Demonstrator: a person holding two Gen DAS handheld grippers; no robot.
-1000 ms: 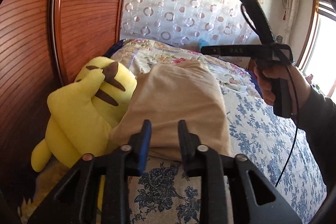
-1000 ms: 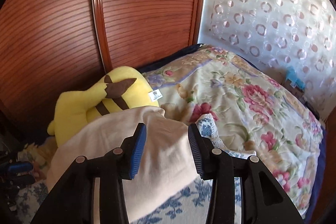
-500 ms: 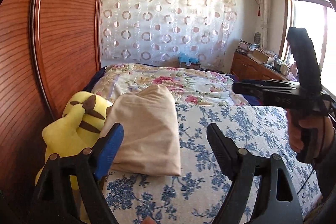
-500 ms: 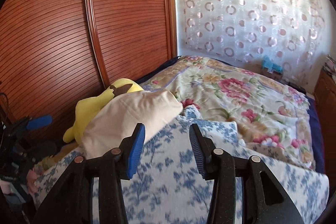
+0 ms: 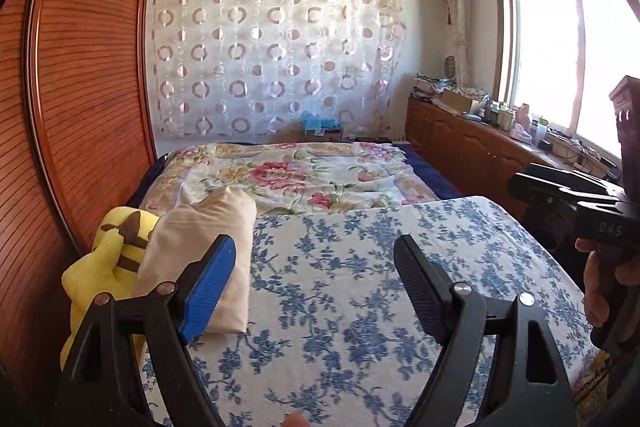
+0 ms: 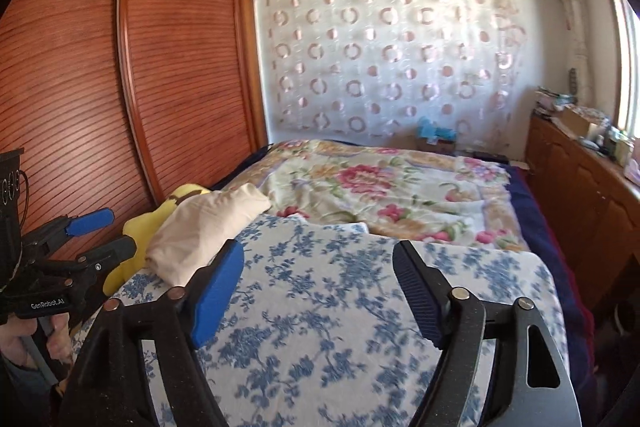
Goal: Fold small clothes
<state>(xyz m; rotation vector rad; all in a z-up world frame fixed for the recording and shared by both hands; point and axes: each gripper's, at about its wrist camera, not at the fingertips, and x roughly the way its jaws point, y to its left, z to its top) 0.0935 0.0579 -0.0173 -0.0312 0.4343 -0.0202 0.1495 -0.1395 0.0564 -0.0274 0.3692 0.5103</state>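
A folded beige garment [image 5: 204,247] lies at the left edge of the blue-flowered sheet [image 5: 360,267], leaning against a yellow plush toy [image 5: 108,259]. It also shows in the right wrist view [image 6: 208,227]. My left gripper [image 5: 316,283] is open and empty, held above the sheet to the right of the garment. My right gripper [image 6: 320,291] is open and empty, also back from the garment. The right gripper's body shows at the right of the left wrist view [image 5: 580,211]; the left gripper shows at the left of the right wrist view [image 6: 80,239].
A wooden wardrobe [image 5: 80,107] stands along the left. A floral quilt [image 5: 288,175] covers the bed beyond the sheet. A circle-patterned curtain [image 5: 272,59] hangs at the back. A cluttered wooden cabinet [image 5: 472,147] runs under the window on the right.
Both grippers have opened and let go of the beige garment, then pulled back and up from it. The garment now rests folded beside the plush toy.
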